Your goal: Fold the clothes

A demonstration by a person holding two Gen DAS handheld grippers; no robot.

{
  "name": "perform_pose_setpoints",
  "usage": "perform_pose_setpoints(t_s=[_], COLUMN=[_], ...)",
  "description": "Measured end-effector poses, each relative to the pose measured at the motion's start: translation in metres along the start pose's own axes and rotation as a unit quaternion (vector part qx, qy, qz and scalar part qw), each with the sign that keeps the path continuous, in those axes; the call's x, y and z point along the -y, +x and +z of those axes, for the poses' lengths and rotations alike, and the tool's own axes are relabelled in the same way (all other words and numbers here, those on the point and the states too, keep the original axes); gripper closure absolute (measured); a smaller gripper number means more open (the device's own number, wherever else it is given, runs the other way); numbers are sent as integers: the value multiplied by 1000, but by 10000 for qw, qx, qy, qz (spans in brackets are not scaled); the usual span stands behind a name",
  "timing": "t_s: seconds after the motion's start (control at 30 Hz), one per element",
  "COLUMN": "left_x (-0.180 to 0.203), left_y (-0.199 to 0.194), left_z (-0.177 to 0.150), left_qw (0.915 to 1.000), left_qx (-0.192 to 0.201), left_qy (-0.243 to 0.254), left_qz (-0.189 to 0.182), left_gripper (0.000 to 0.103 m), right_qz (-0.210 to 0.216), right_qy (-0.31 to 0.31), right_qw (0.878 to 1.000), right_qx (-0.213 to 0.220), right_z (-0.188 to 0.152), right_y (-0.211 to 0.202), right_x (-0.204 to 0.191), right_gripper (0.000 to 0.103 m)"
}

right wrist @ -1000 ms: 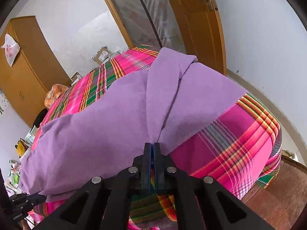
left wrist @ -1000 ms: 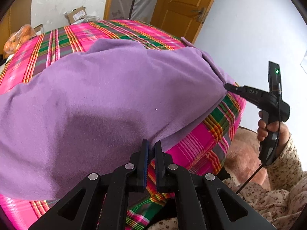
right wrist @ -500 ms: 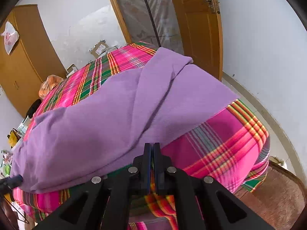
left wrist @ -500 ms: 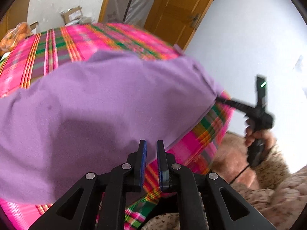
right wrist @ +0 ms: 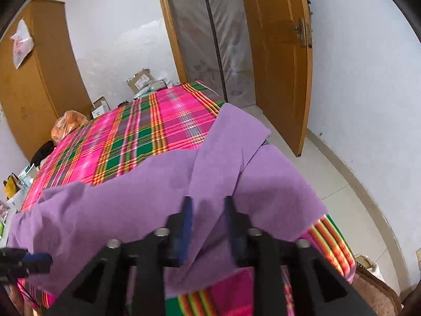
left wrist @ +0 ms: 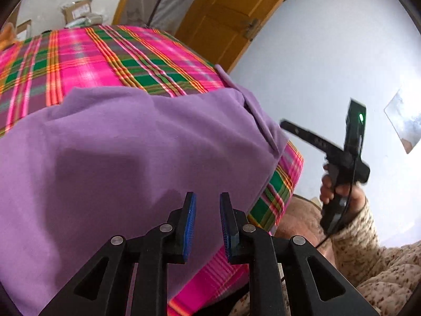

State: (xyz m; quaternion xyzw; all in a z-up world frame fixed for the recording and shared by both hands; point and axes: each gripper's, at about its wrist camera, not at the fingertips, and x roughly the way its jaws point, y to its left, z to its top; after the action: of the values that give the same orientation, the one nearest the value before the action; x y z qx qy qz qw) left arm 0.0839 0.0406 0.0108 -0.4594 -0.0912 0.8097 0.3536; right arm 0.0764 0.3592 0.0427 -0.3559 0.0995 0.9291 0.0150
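1. You are holding the left tongs (left wrist: 208, 221) low over the near edge of the purple garment (left wrist: 126, 163), and their jaws are opening; the blue pads (left wrist: 190, 218) are standing apart with nothing pinched between them.
2. You are holding the right tongs (right wrist: 208, 223) above the same garment, near its other end, and their jaws are opening too; the cloth is lying beneath the gap, not clamped in it.
3. The purple garment is lying spread across the near part of the bed, on the pink and green plaid bedspread (right wrist: 147, 134). A folded strip of it is running from the near edge toward the far corner by the door (right wrist: 279, 60), and that side is hanging slightly over the bed's edge.
4. In the left wrist view your right hand (left wrist: 339, 192) is gripping the handle of the right tongs, lifted clear of the garment's corner beside the white wall.
5. A wooden wardrobe (right wrist: 34, 84), an orange bag (right wrist: 68, 123) and cardboard boxes (right wrist: 139, 80) are sitting beyond the bed's far end.
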Motion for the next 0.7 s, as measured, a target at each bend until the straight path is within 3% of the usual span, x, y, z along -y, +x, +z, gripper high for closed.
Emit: perform_pose_setpoints(t_s=[0.33,0.7], left_x=[-7,-9], left_y=[30,43], left_z=[17,29], left_qw=[9991,9981], left_qx=[-396,-473], left_qy=[-149,-393], left_qz=[-12,83], left_gripper=[84,83], right_qz=[5,-609], right_qy=[-296,-1000], right_qw=[9993,9903], right_qx=[-212,-747], right_z=[26,56], right_y=[44,96], right_x=[-4,-27], right_gripper=[61,60])
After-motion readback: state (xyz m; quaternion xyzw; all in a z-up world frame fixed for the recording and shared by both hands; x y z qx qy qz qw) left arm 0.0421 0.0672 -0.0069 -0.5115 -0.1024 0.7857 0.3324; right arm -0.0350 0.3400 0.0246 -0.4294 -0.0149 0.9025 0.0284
